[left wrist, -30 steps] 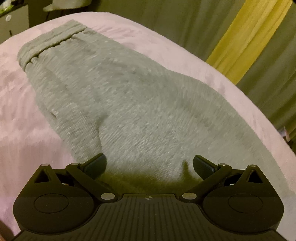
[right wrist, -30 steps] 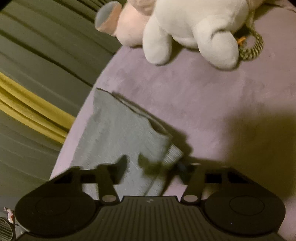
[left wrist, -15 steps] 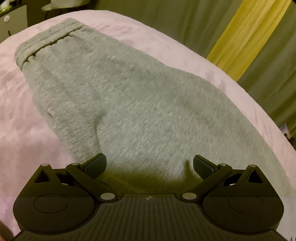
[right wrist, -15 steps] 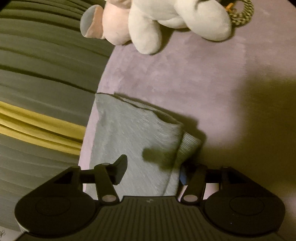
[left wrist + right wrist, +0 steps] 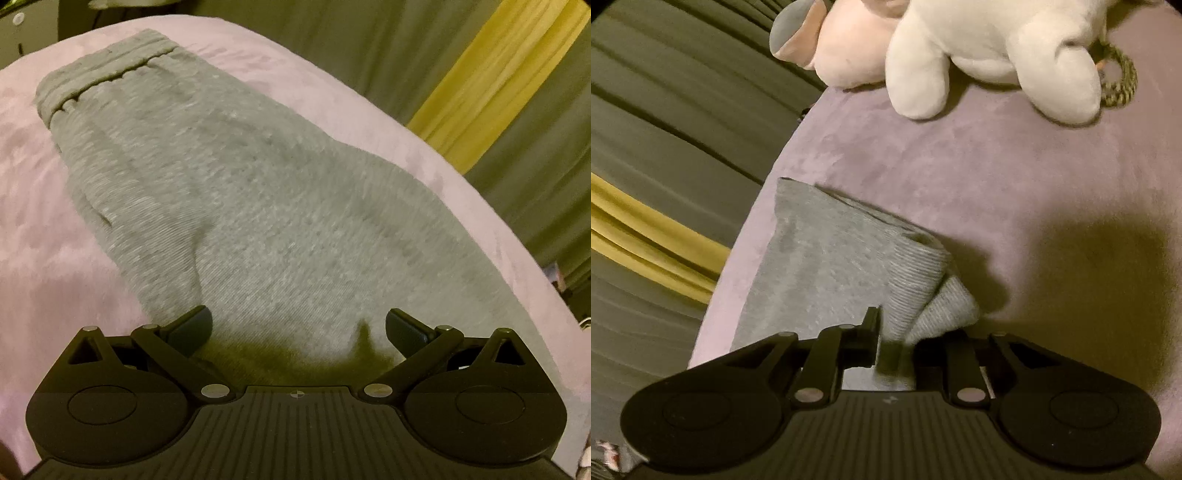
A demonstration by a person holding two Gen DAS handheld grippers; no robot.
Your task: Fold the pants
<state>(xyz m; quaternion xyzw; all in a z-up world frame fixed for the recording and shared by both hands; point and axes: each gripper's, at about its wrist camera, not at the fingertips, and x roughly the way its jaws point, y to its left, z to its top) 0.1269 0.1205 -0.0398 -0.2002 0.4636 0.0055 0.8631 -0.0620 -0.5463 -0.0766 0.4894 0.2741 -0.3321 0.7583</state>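
Observation:
Grey sweatpants (image 5: 258, 206) lie folded lengthwise on a pink blanket (image 5: 33, 206), with the waistband (image 5: 107, 74) at the far left. My left gripper (image 5: 297, 326) is open and empty, hovering low over the middle of the pants. In the right wrist view the leg end (image 5: 831, 266) with its ribbed cuffs (image 5: 923, 291) lies near the bed edge. My right gripper (image 5: 895, 341) is shut on the ribbed cuffs, which bunch between the fingers.
A white and pink plush toy (image 5: 960, 48) and a braided ring (image 5: 1119, 81) lie on the blanket (image 5: 1015, 184) beyond the cuffs. Green and yellow striped curtains (image 5: 480, 74) hang past the bed edge, and show in the right wrist view (image 5: 665, 166) too.
My right gripper has closed on the cuffs, which were between open jaws before. My left gripper stayed open and shifted slightly over the pants.

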